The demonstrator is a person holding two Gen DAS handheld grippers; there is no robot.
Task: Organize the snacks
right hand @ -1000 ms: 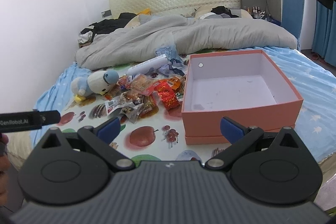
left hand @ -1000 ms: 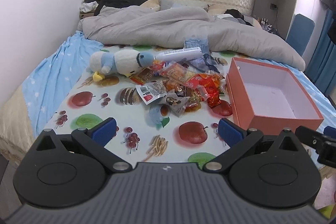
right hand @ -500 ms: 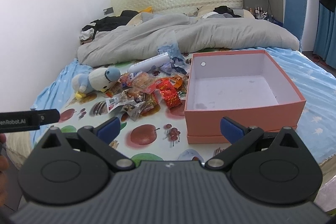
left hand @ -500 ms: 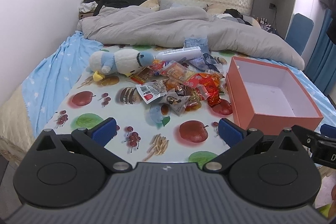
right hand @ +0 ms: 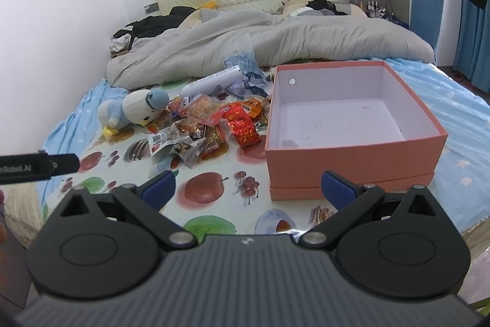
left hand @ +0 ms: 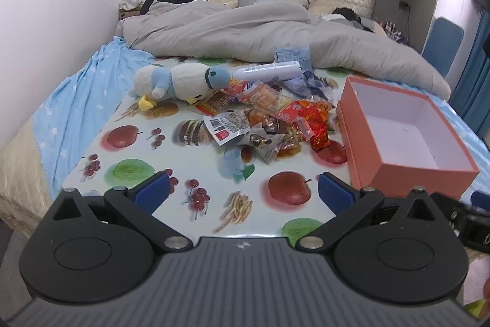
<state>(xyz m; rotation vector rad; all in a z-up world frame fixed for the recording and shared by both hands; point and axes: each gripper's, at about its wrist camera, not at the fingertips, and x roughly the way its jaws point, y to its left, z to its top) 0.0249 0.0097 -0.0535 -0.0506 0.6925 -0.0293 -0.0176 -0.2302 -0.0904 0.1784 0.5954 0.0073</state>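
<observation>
Though both views sit a little closer to the bed [left hand: 76,100] than a second ago, nothing on it has moved. One pink box [right hand: 352,161] lies to the right with nothing inside, just right of one heap of snack packets [right hand: 214,124]. One plush penguin [left hand: 174,81] lies at the heap's far left. The left gripper [left hand: 243,193] and right gripper [right hand: 249,184] hover at the near edge, fingers spread wide, holding nothing.
</observation>
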